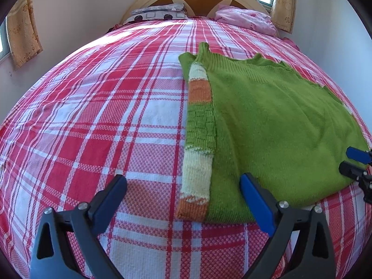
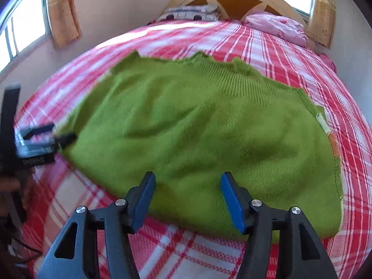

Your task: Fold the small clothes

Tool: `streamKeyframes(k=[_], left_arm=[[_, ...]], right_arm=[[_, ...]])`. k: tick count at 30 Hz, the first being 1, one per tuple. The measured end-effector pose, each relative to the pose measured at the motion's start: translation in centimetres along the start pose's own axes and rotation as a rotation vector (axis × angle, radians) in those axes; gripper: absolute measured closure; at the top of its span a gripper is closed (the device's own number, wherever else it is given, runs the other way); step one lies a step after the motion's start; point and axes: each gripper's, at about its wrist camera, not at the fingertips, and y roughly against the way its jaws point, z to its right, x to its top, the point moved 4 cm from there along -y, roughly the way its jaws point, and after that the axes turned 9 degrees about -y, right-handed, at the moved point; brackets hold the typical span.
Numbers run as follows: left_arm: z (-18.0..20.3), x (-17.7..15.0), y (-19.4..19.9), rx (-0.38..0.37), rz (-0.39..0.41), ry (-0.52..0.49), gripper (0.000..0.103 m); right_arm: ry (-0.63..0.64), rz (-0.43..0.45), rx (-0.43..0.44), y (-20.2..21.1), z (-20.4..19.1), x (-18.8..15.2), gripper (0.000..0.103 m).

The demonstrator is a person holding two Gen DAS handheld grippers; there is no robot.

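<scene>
Left gripper (image 1: 183, 186) spread wide, empty, lower centre; right gripper (image 2: 188, 183) likewise agape, empty. Green knitted sweater (image 1: 279, 125) lay flat on red-white plaid bedsheet (image 1: 93, 116), centre-right, striped sleeve (image 1: 200, 121) folded in. Risk: single-layer pinch likely undoes fold.

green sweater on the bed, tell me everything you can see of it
The green sweater is a knitted top lying flat on the red and white plaid bedsheet. The body is plain green with a ribbed band and wavy edge at the far end. One sleeve is folded along its left side, banded in cream, orange and textured green. A little cream and orange shows at the right edge. The left gripper and right gripper are both open at its near edge.
</scene>
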Motion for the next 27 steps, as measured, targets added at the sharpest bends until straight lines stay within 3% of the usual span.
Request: streamKeyframes(k=[2,5,7,10,14,19,21,27], left_arm=[[0.1,0.0,0.0,-0.001,0.0,0.0,0.003],[0.1,-0.1,0.1,0.001,-0.001,-0.001,0.003],[0.1,-0.3,0.3,-0.001,0.0,0.0,0.003],[-0.2,-0.5,0.5,-0.022,0.003,0.015,0.002],[-0.4,-1.1,1.1,-0.048,0.006,0.025,0.001],[-1.3,-1.2,1.9,-0.095,0.014,0.039,0.001],[-2.5,-0.9,2.3,-0.093,0.034,0.063,0.001],[-8.1,2.0,1.7,-0.034,0.087,0.163,0.001]], right_arm=[[-0.006,0.007,0.015,-0.4,-1.0,1.1,0.043],[0.053,-0.057,0.048,-2.8,-4.1,1.3,0.043],[0.099,-0.107,0.002,-4.5,-5.4,0.2,0.042],[0.12,-0.051,-0.046,-3.7,-6.1,-1.4,0.04],[0.133,-0.046,-0.018,-2.4,-5.7,-2.9,0.04],[0.119,-0.012,0.045,-1.1,-6.0,-1.6,0.04],[0.179,0.034,0.062,-0.6,-7.7,-1.1,0.04],[0.366,0.059,0.106,-1.3,-13.3,-1.7,0.04]])
